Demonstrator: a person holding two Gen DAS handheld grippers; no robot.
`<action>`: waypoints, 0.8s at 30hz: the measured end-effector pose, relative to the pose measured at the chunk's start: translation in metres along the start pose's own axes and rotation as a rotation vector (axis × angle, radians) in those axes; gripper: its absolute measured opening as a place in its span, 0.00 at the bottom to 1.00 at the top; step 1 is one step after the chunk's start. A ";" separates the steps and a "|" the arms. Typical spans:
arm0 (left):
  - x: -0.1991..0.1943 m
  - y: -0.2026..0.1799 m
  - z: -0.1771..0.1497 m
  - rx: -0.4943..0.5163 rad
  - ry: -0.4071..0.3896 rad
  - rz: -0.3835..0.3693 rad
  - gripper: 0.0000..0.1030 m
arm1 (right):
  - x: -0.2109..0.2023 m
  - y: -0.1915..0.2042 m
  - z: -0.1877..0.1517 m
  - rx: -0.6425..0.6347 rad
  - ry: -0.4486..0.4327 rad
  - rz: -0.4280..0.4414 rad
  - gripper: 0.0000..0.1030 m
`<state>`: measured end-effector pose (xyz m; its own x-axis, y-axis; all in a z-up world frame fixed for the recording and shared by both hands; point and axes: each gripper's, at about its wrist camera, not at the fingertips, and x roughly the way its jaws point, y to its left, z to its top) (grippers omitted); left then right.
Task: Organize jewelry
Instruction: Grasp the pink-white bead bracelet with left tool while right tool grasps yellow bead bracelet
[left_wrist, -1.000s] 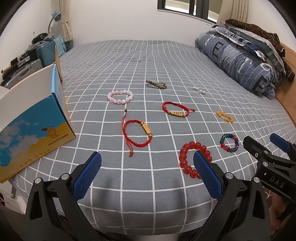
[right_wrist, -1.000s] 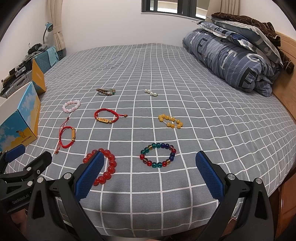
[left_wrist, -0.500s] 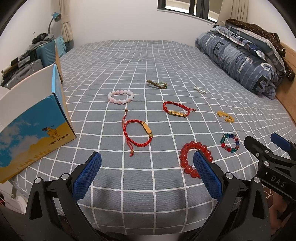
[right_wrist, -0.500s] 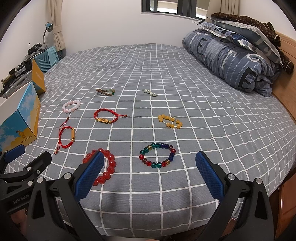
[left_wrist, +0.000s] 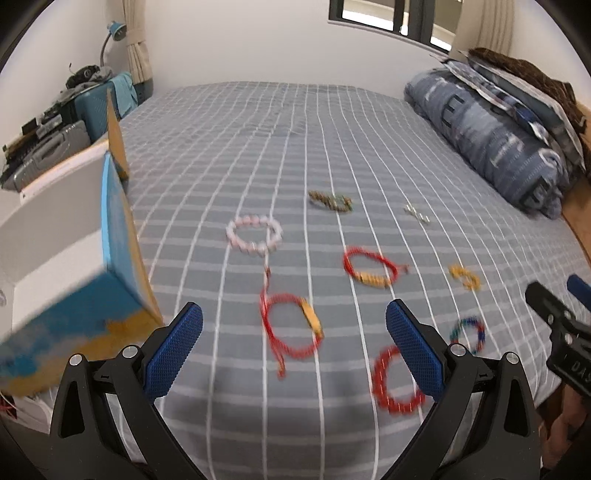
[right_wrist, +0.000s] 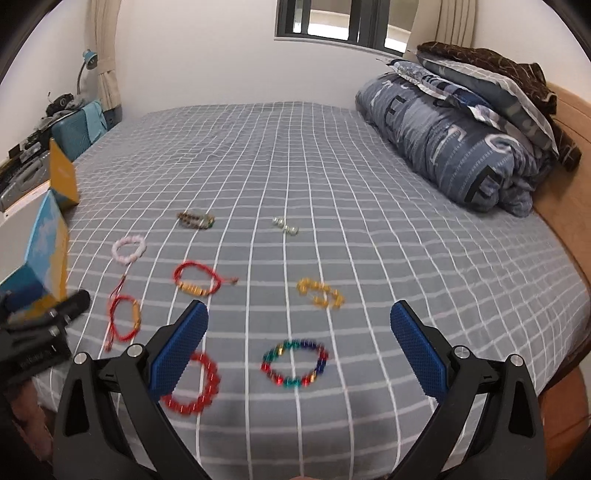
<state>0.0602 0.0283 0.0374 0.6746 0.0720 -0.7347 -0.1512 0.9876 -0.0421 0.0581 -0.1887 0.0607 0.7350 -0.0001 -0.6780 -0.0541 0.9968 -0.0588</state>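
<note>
Several bracelets lie on the grey checked bed. In the left wrist view my open, empty left gripper (left_wrist: 293, 349) hovers just short of a red cord bracelet (left_wrist: 291, 325); a pink bead bracelet (left_wrist: 254, 233), a second red cord bracelet (left_wrist: 370, 267) and a red bead bracelet (left_wrist: 395, 380) lie around it. In the right wrist view my open, empty right gripper (right_wrist: 299, 347) hovers over a multicoloured bead bracelet (right_wrist: 294, 363), with the red bead bracelet (right_wrist: 192, 384) at lower left and a yellow bead bracelet (right_wrist: 320, 293) beyond. An open blue and yellow box (left_wrist: 74, 258) stands at the left.
Brown-green beads (right_wrist: 195, 220) and small pearl pieces (right_wrist: 285, 225) lie farther back. A folded blue duvet (right_wrist: 454, 147) with pillows fills the right side of the bed. Suitcases (left_wrist: 55, 136) stand left of the bed. The bed's near edge runs under both grippers.
Both grippers have moved forward over the bed, towards the bracelets; the left one has also swung left, nearer the box. Both stay open. The frames are now motion-blurred.
</note>
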 end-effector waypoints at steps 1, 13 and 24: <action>0.006 0.003 0.011 -0.007 0.002 0.006 0.95 | 0.007 0.000 0.006 0.001 0.010 -0.002 0.92; 0.136 0.036 0.081 -0.086 0.174 0.057 0.95 | 0.132 0.008 0.046 -0.010 0.202 -0.003 0.92; 0.199 0.033 0.073 -0.023 0.246 0.088 0.95 | 0.206 -0.009 0.024 0.025 0.345 0.031 0.89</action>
<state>0.2421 0.0856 -0.0608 0.4625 0.1184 -0.8787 -0.2193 0.9755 0.0160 0.2260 -0.1963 -0.0611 0.4609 0.0074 -0.8874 -0.0534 0.9984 -0.0194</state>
